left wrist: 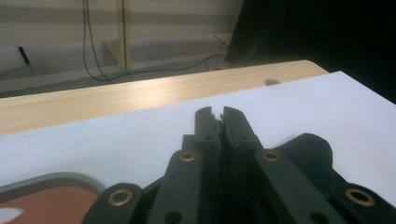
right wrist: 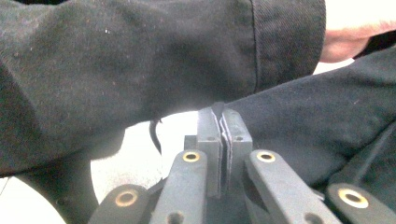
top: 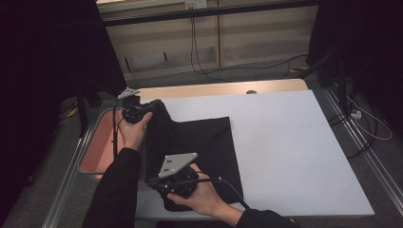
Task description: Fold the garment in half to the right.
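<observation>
A black cloth lies folded on the white tabletop, toward its left side. My left gripper is at the cloth's far left corner, which bunches up around it. In the left gripper view the jaws are pressed together on a sliver of fabric, and the cloth humps just to their right. My right gripper is at the near left corner; its jaws are shut on a thin edge of the cloth. A black sleeve crosses just beyond them.
A pink tray with a grey rim stands off the table's left edge, under the person's left forearm. A strip of bare wood runs along the far edge. Cables trail on the floor behind. White surface stretches to the right of the cloth.
</observation>
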